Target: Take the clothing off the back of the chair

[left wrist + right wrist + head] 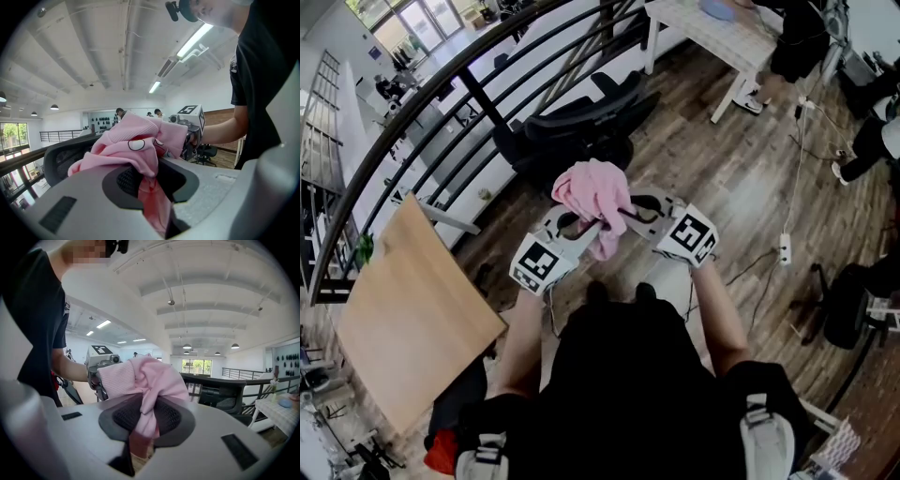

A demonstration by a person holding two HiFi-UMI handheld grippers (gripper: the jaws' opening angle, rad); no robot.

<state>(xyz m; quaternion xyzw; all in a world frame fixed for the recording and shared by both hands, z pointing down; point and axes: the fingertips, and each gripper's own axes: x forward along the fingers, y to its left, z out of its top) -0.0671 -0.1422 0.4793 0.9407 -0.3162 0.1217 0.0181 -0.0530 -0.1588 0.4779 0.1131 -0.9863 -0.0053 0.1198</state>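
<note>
A pink garment hangs bunched between my two grippers, clear of the black office chair behind it. My left gripper is shut on one fold of the pink garment, which runs down between its jaws. My right gripper faces it and is shut on another fold of the pink garment. The two grippers point toward each other, close together, in front of the person's chest. The chair back shows bare in the right gripper view.
A curved black railing runs behind the chair. A wooden board leans at the left. A white table stands at the upper right, with a person beside it. A power strip and cable lie on the wood floor at the right.
</note>
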